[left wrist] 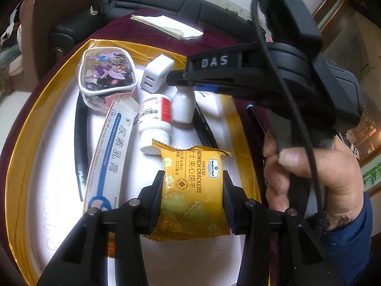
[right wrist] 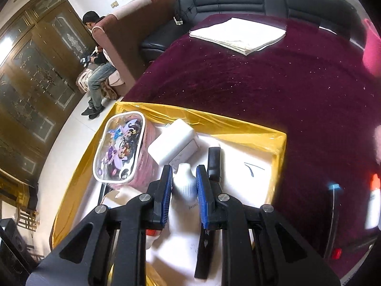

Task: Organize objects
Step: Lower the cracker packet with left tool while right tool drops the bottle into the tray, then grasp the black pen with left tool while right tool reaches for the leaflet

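Over on the left of the gold-rimmed tray (left wrist: 21,143), a clear pouch (left wrist: 107,76) printed with cartoon fairies sits up near the far corner, and a black strap (left wrist: 79,138) curves down beside it. Just inboard lies a long white ointment box (left wrist: 112,150) with blue lettering, angled down toward the camera. Next to that, a white pill bottle (left wrist: 154,124) with a red-striped label lies on its side, cap toward us, and a white USB charger block (left wrist: 156,74) sits above it, near the pouch.

Centre of the action now: the left gripper (left wrist: 191,190) has its jaws clamped on a yellow pack of cheese sandwich crackers (left wrist: 190,186), pads pressing both long edges, the pack held over the tray's white floor with its top corner overlapping the pill bottle's cap.

Moving right, the right gripper (right wrist: 183,186) is closed on a small white squeeze bottle (right wrist: 184,181), blue pads pinching its ribbed neck; the bottle is above the tray, just in front of the charger block and beside a black bar-shaped item (right wrist: 214,164). From the left camera you can see the person's hand (left wrist: 316,174) wrapped around that gripper's handle.

Beyond the tray, the bench wears a maroon cloth (right wrist: 273,83), with a stack of white papers (right wrist: 238,35) at its far side.
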